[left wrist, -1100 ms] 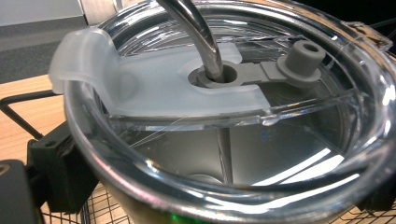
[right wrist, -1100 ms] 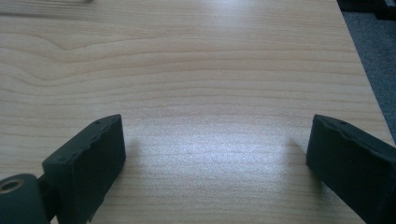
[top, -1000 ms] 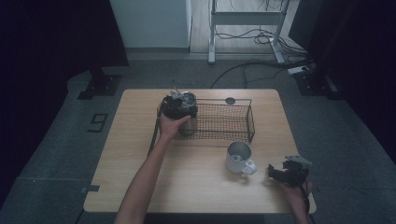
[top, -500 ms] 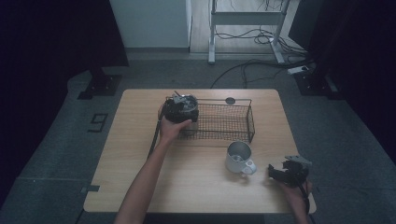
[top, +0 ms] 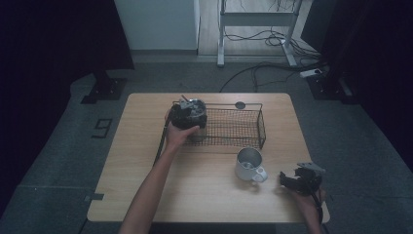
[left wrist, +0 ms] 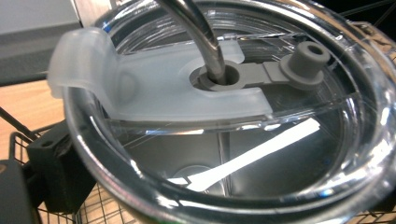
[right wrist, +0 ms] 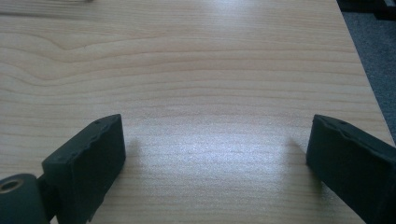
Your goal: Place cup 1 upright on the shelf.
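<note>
A steel tumbler (top: pixel 196 108) with a clear lid (left wrist: pixel 233 93) and a bent metal straw (left wrist: pixel 196 28) stands at the left end of a black wire basket (top: pixel 261 127). My left gripper (top: pixel 186 117) is shut on the tumbler, and one black jaw shows at the lower left of the left gripper view. A grey stopper (left wrist: pixel 306 58) hangs off the lid's slider. A metal mug (top: pixel 249 165) stands on the table in front of the basket. Right of the mug, my right gripper (top: pixel 288 181) (right wrist: pixel 215 154) rests low over bare wood, open and holding nothing.
The wooden table (top: pixel 141 151) has free room on its left half and along the front. A small dark disc (top: pixel 240 105) lies behind the basket. The table's right edge (right wrist: pixel 369 84) is close to my right gripper. Cables run over the floor beyond.
My left gripper and the tumbler have sunk slightly at the basket's left end. The right gripper and the mug have stayed put.
</note>
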The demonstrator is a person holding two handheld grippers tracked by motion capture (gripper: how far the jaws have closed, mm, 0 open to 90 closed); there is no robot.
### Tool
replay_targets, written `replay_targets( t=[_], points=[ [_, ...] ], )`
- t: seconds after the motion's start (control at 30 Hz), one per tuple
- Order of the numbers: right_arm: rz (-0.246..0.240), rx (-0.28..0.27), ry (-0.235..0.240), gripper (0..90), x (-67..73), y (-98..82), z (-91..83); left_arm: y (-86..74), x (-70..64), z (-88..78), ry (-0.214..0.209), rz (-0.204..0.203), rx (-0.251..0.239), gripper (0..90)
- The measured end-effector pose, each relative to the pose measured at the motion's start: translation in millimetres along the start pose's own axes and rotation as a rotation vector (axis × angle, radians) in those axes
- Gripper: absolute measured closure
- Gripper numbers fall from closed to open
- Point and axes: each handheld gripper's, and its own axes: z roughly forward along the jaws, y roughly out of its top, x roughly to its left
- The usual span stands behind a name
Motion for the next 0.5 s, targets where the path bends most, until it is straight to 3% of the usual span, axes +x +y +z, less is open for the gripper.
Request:
replay_targets(
  t=[0.5],
  points=[
    [0.0, 0.0, 0.0, 4.5, 0.1, 0.0, 0.0, 0.3, -0.2, -12.8, 0.004, -0.007, 0.001, 0.9]
  ],
)
